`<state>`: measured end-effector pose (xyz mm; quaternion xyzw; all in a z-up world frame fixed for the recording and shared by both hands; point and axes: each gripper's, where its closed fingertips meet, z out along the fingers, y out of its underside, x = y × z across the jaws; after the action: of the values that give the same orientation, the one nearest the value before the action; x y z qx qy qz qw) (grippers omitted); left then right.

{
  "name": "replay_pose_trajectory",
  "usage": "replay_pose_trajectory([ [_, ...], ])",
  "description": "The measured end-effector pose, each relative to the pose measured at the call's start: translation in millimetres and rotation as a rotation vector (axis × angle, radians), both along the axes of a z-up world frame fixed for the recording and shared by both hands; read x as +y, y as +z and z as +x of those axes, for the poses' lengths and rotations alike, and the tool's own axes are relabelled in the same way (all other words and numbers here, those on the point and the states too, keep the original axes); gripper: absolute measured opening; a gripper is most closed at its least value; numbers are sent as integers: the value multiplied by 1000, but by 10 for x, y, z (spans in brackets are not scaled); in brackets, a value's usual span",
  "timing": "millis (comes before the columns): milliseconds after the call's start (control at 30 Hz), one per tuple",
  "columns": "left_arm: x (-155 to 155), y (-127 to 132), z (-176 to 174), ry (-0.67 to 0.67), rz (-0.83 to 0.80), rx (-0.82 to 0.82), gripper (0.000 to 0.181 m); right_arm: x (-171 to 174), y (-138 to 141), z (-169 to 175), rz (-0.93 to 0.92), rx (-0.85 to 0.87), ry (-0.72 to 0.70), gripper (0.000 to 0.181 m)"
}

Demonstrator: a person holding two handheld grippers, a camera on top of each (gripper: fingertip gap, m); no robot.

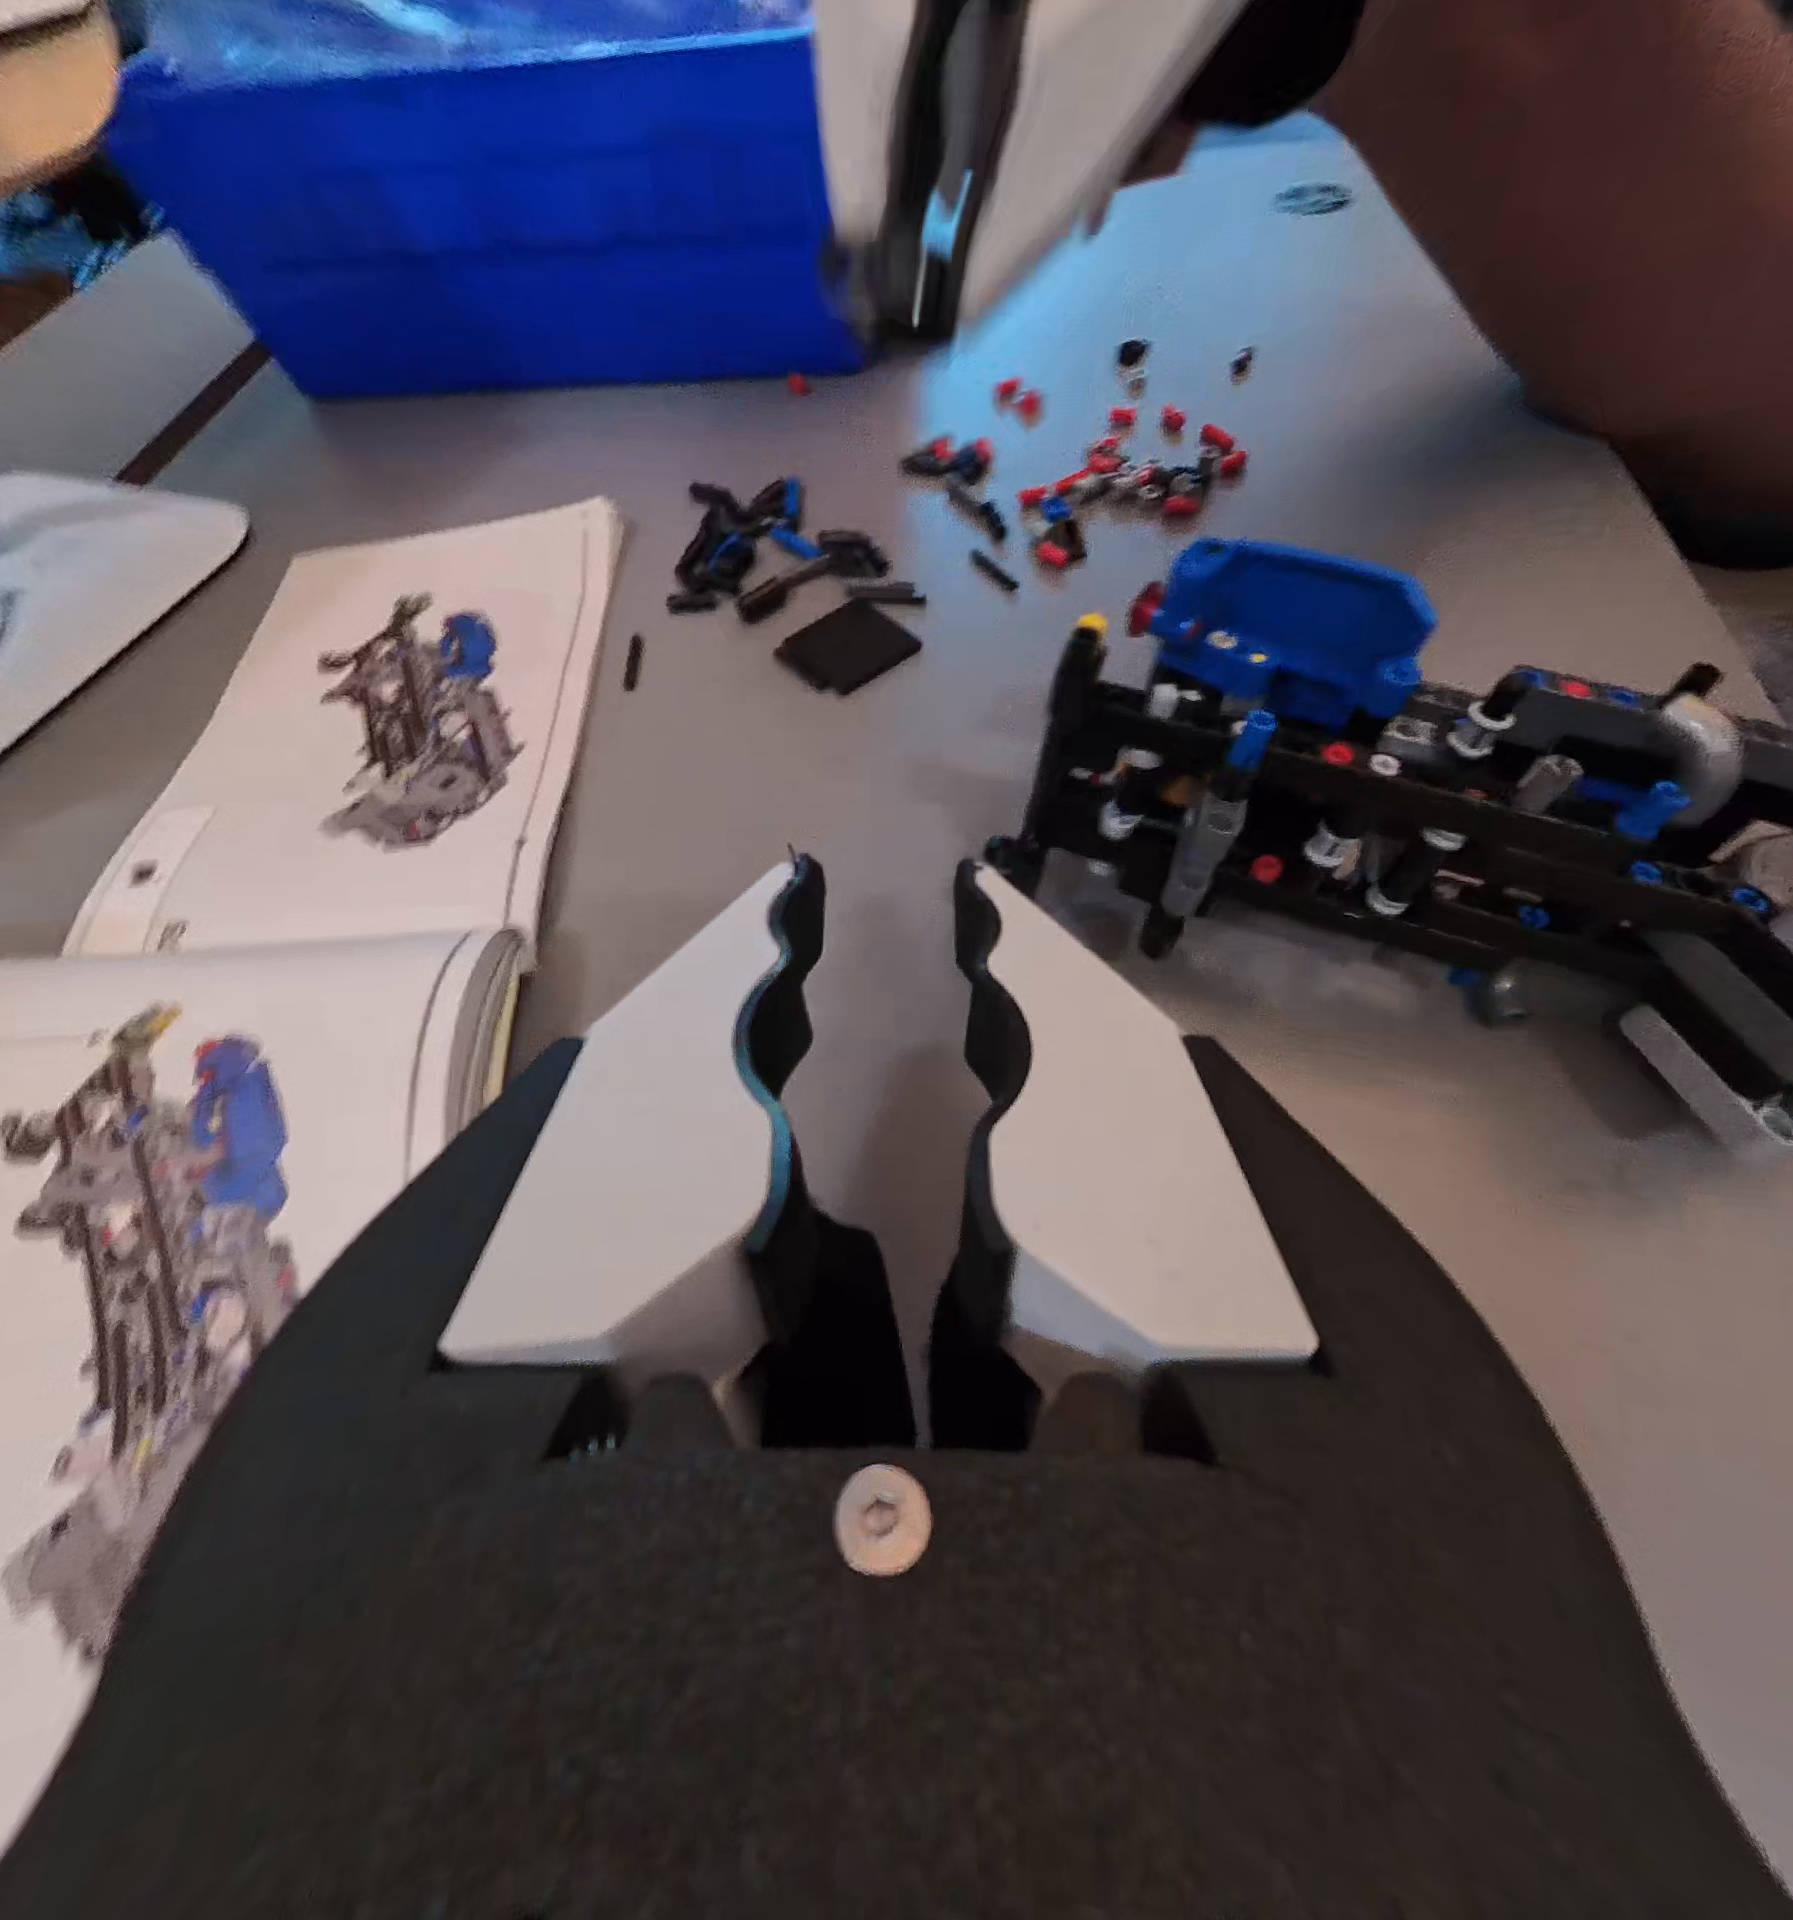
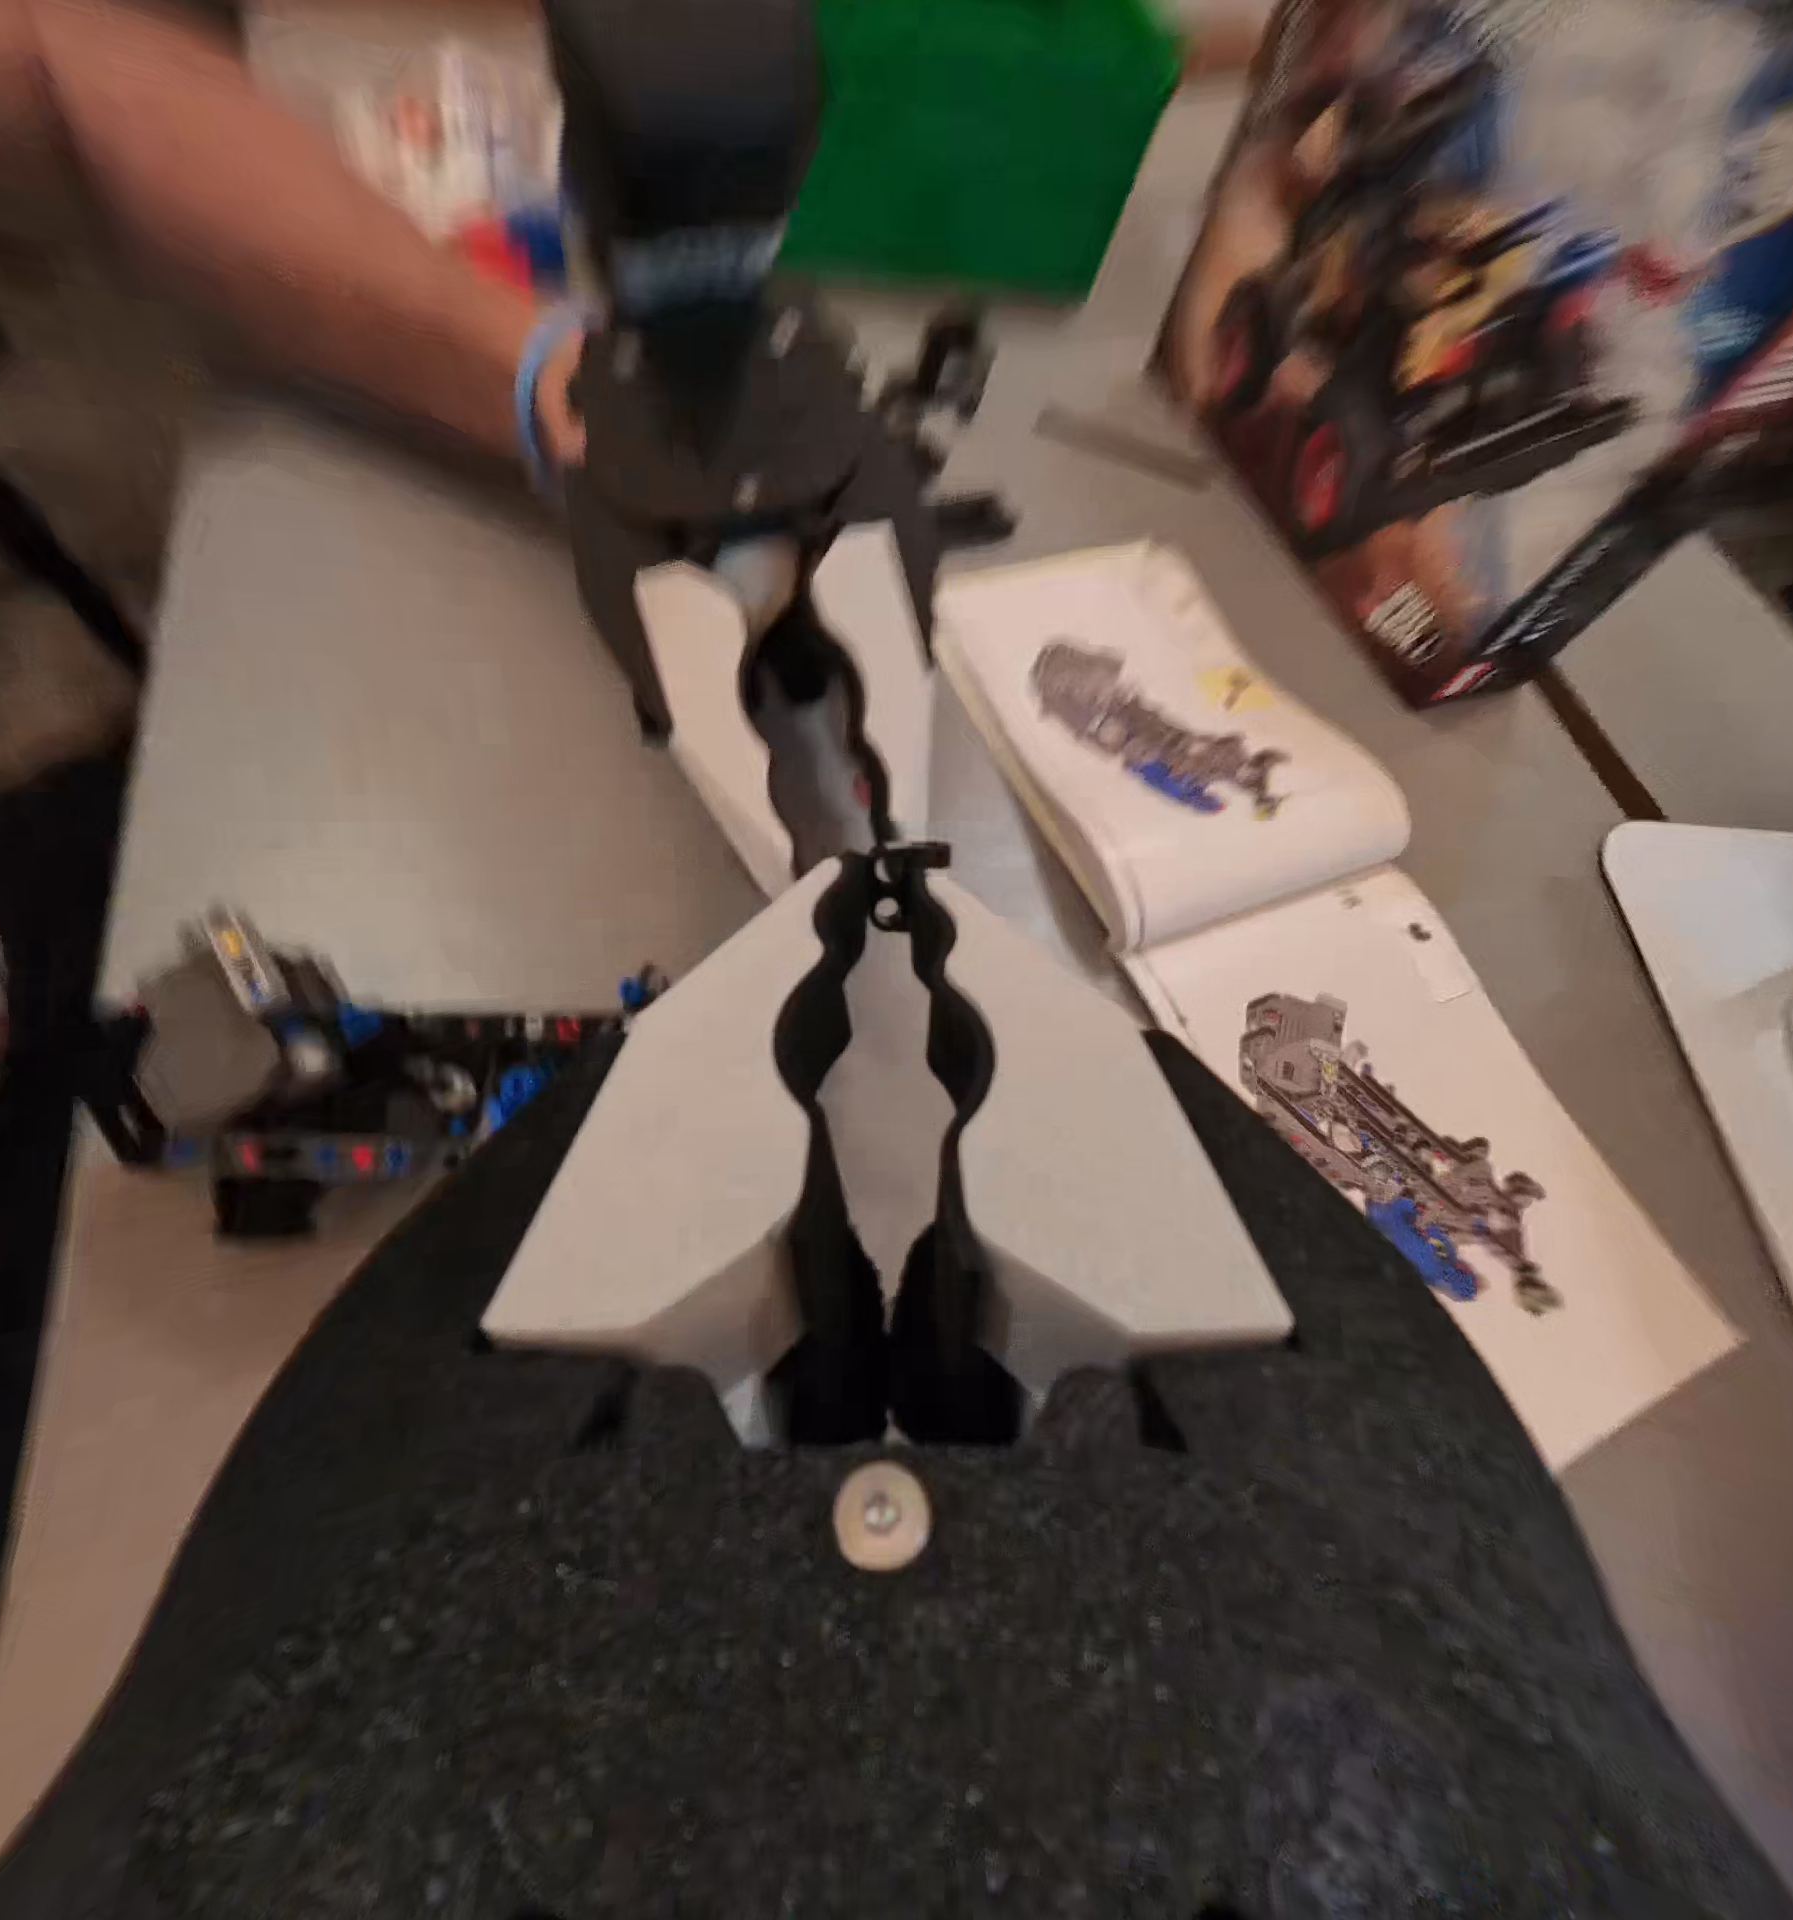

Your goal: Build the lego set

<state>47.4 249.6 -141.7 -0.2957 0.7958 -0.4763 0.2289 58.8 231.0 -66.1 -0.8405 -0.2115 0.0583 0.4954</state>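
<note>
My left gripper (image 1: 887, 883) is open and empty, low over the grey table (image 1: 767, 790). The partly built black, grey and blue lego model (image 1: 1391, 810) lies just to its right. My right gripper (image 2: 897, 873) is shut on a small black lego piece (image 2: 887, 912) with a hole, pinched at the fingertips. The left gripper (image 2: 840, 810) shows ahead of it, pointing back toward it. The right gripper (image 1: 913, 260) also shows at the top of the left wrist view. The model (image 2: 352, 1081) lies to the right gripper's left.
Loose black pieces (image 1: 788, 561) and red pieces (image 1: 1120, 468) lie beyond the left gripper. An open instruction booklet (image 1: 352, 727) lies on the left and also shows in the right wrist view (image 2: 1183, 748). There is a blue bin (image 1: 487, 208), a white stand base (image 1: 40, 582) and the set's box (image 2: 1494, 312). Spacing between my two grippers at the tips: around 8 cm.
</note>
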Motion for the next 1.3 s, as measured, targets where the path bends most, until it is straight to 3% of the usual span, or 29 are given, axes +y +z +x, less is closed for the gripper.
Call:
replay_pose_trajectory([
  [100,111,31,-123,103,-8,100,23,-245,354,-103,110,380,2,7],
  [133,102,53,-214,126,-12,137,24,-334,377,-124,140,413,-37,7],
  [267,-193,226,-616,177,-168,236,34,-702,-102,-242,131,163,-235,8],
  [367,-401,135,-722,238,-332,418,46,-853,-248,-329,252,136,-303,7],
  [467,-578,38,-742,238,-514,607,69,-924,-302,-273,331,161,-345,7],
  [600,-578,8,-644,319,-667,678,72,-1049,-52,-311,460,239,-291,8],
  [700,-624,36,-611,332,-787,746,74,-1081,-69,-328,435,289,-267,7],
  [833,-675,-74,-571,369,-782,774,74,-1104,-63,-389,448,279,-237,7],
  [1000,-841,-67,-564,292,-887,856,55,-1069,-164,-494,391,260,-191,7],
  [1133,-906,-59,-565,222,-922,857,54,-1055,-212,-517,367,249,-182,7],
  [1300,-861,16,-591,189,-798,794,52,-1085,-166,-483,388,286,-186,7],
])
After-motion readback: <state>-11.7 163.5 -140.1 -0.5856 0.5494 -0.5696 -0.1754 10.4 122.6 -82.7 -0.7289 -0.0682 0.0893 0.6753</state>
